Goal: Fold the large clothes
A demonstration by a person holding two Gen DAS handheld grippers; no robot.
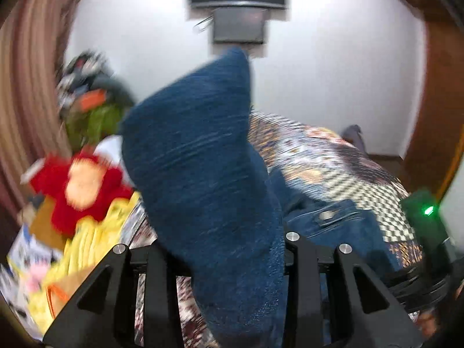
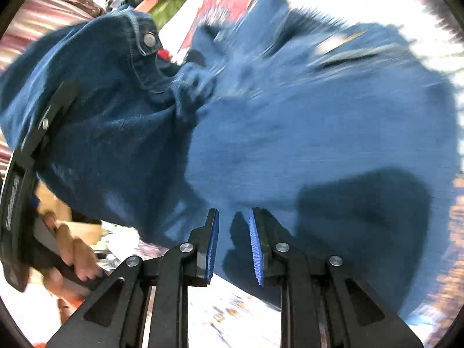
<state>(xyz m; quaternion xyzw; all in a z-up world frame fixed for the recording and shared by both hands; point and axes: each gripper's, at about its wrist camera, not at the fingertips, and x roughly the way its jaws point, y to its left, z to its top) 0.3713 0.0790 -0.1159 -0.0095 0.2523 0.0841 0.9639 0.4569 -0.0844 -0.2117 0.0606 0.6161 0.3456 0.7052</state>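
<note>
Gripping a thick fold of the jeans (image 1: 203,159) in my left gripper (image 1: 229,249), I hold it bunched between the jaws. My right gripper (image 2: 234,243) stands slightly parted, empty, denim spread just beyond its blue pads (image 2: 256,249).

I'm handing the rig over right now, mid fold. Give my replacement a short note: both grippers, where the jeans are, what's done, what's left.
Left gripper: shut on a thick fold of the blue jeans, lifted off the patterned bedspread.
Right gripper: jaws slightly apart, blue pads bare, nothing held, just above the denim.
Jeans: waistband button end bunched by the left gripper, the rest spread on the bed. Views are blurred.
Done: one end picked up.
Left: no neat fold visible yet; probably regrip with the right, lay flat, fold.
</note>
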